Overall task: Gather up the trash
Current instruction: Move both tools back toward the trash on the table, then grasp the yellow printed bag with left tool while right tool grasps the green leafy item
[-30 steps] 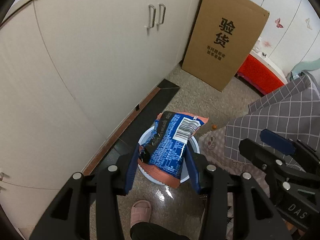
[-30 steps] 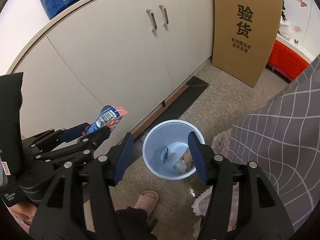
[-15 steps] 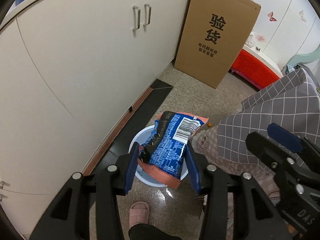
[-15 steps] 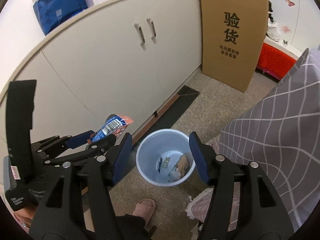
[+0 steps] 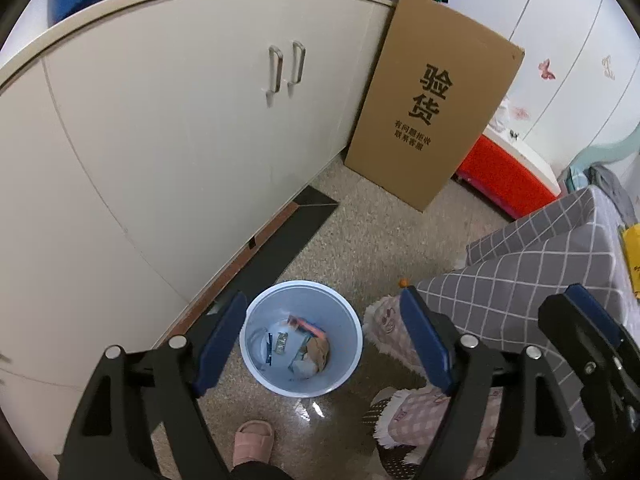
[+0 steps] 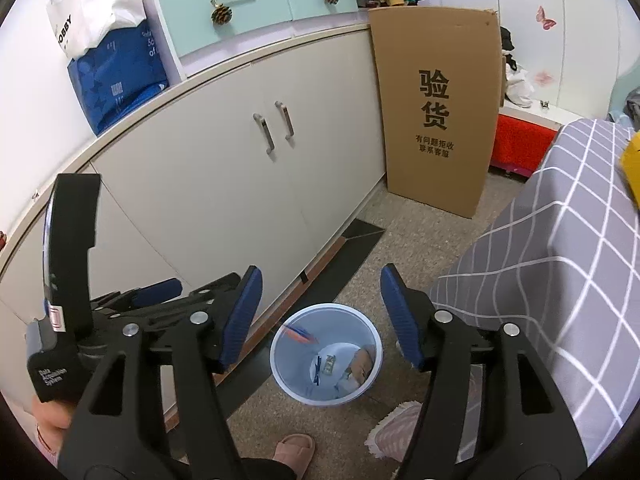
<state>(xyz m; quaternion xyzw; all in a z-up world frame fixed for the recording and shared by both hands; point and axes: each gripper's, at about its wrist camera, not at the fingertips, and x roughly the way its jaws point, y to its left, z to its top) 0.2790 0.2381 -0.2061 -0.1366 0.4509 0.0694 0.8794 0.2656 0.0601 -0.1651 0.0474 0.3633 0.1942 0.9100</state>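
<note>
A pale blue waste bin (image 5: 256,368) stands on the speckled floor below both grippers; it also shows in the right wrist view (image 6: 280,376). The blue and orange snack wrapper (image 5: 307,326) lies inside it among other scraps; in the right wrist view the wrapper (image 6: 299,334) is blurred at the bin's mouth. My left gripper (image 5: 325,344) is open and empty above the bin. My right gripper (image 6: 320,316) is open and empty, to the right of the left one and also above the bin.
White cabinets (image 5: 160,128) run along the left. A tall cardboard box (image 5: 432,104) leans at their far end, with a red box (image 5: 504,180) beyond. A grey checked cloth (image 5: 532,280) covers furniture at right. A pink slipper (image 5: 253,442) and a fringed mat (image 5: 404,424) lie by the bin.
My left gripper has opened and let go of the snack wrapper, which dropped into the bin. Both grippers have risen higher above the bin.
</note>
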